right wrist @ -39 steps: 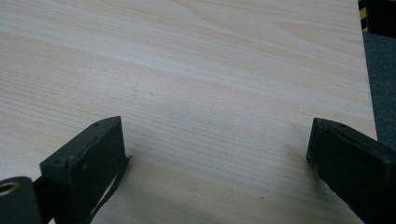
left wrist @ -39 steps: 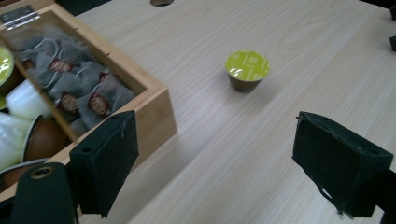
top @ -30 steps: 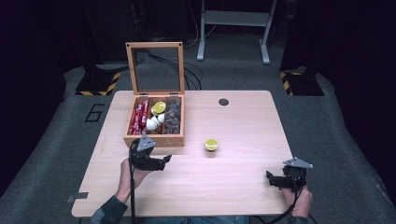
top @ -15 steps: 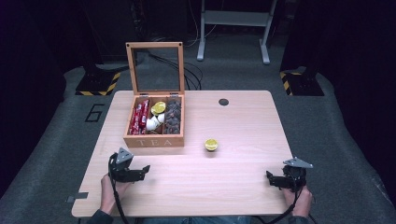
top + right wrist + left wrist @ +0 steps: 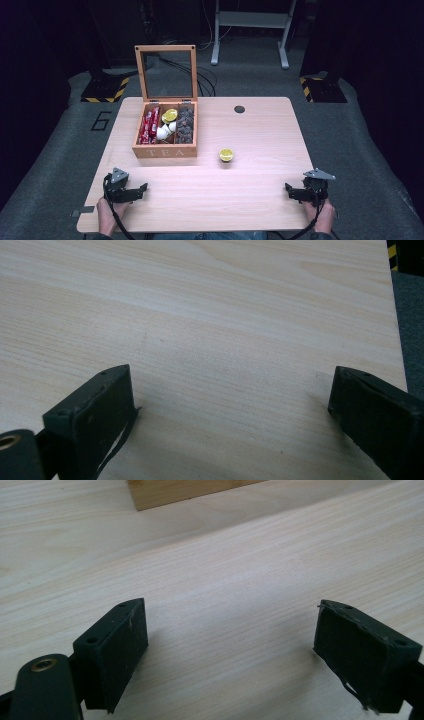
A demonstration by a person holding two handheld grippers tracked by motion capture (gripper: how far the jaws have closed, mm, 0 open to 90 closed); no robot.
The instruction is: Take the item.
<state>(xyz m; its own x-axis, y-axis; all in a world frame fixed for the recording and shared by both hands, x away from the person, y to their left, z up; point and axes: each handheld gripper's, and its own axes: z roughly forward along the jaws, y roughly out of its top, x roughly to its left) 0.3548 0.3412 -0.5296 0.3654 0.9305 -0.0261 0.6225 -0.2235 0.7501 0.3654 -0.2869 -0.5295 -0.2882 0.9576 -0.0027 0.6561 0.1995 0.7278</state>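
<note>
An open wooden tea box (image 5: pixel 165 150) stands at the table's back left, its glass lid (image 5: pixel 165 72) upright. Inside lie red packets (image 5: pixel 148 126), a yellow round piece (image 5: pixel 170 115), white pieces (image 5: pixel 163 132) and dark packets (image 5: pixel 185 125). Another small yellow round piece (image 5: pixel 226 155) sits on the table to the right of the box. My left gripper (image 5: pixel 141 191) rests near the front left edge, open and holding nothing (image 5: pixel 230 645). The box's corner (image 5: pixel 190 490) shows ahead of it. My right gripper (image 5: pixel 290 191) rests near the front right edge, open over bare wood (image 5: pixel 232 410).
The light wooden table (image 5: pixel 250 195) has a black round hole (image 5: pixel 239 109) at the back. Its right edge (image 5: pixel 395 295) lies close beside the right gripper. Grey carpet, cables and a white stand (image 5: pixel 250 30) lie beyond the table.
My left gripper has drawn back from the front of the tea box to the table's near left edge. The right gripper has stayed where it was.
</note>
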